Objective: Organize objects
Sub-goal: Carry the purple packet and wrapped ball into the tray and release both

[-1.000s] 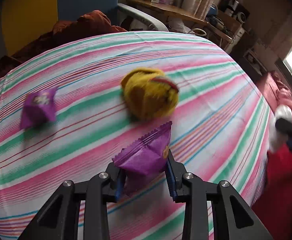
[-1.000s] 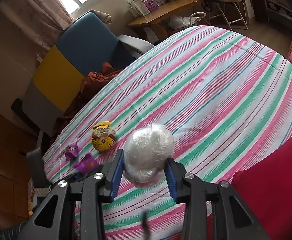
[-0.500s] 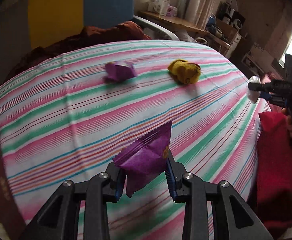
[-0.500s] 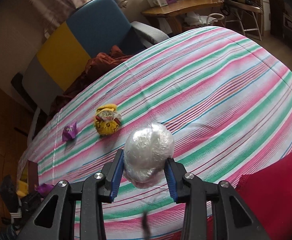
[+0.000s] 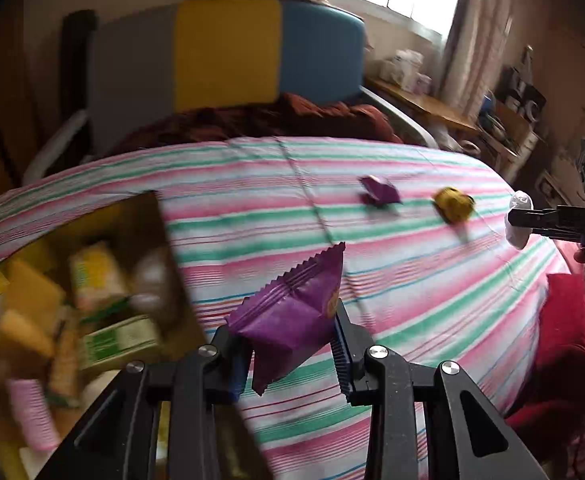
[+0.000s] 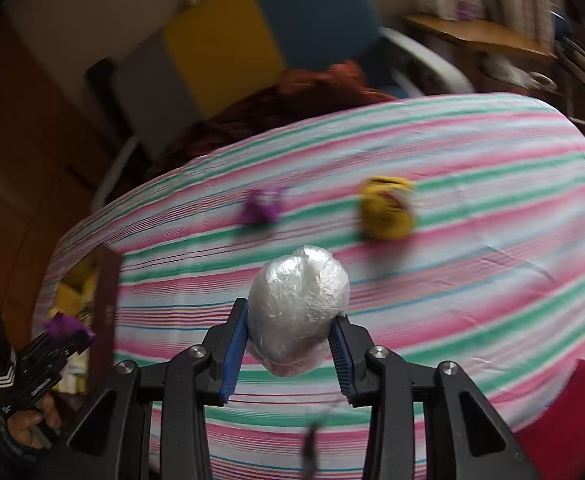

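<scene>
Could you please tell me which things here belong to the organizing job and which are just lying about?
Part of the job:
- purple snack packet, held in the left gripper
- plastic-wrapped white ball, held in the right gripper
- second purple packet and yellow pouch on the striped cloth
- box of goods

Lying about:
- rust-red blanket
- yellow-and-blue chair
- red cushion

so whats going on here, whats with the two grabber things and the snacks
A person is tidying snacks off a striped bed, a handheld gripper in each hand. The left gripper is shut on a purple snack packet, near an open box of packaged food. The right gripper is shut on a white plastic-wrapped ball. Another purple packet and a yellow pouch lie on the bedsheet.
</scene>
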Demonstrator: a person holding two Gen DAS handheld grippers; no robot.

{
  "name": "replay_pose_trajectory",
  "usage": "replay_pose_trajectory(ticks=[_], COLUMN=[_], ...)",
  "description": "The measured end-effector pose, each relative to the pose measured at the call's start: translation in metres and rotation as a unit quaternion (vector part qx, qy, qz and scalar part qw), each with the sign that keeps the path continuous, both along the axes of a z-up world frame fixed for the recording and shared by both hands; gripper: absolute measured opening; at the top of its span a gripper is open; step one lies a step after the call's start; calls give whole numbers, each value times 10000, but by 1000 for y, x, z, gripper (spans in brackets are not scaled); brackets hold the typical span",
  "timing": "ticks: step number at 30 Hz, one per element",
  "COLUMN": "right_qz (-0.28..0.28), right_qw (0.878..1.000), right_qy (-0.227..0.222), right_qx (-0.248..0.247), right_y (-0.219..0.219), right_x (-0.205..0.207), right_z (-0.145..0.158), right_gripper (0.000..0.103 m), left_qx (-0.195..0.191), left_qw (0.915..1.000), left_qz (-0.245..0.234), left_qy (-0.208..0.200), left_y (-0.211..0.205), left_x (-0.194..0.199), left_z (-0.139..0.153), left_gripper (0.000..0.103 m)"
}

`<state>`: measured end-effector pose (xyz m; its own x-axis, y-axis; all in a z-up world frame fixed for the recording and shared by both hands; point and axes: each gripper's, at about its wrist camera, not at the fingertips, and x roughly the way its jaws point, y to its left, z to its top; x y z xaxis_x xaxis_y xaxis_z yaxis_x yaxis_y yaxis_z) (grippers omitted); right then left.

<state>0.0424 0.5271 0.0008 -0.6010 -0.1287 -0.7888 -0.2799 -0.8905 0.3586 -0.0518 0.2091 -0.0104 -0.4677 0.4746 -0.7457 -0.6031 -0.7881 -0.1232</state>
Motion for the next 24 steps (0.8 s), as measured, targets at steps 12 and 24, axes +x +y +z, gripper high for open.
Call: replay_pose_trajectory(ticks=[12,24], right_qz=[1867,2628], right_qw=[9807,9644], right_qy=[318,37], right_qx=[-486,-287], right_y=[-186,-298], right_x=[-77,-110], right_z=[5,-17], right_gripper=[38,43], left_qx=[-9,380], left_qw=[9938,9815], left_qz=[1074,1871], left_qy=[278,-120], left_y=[-105,-189], left_x=[-8,-28], left_z=[1,-18], left_gripper=[36,40])
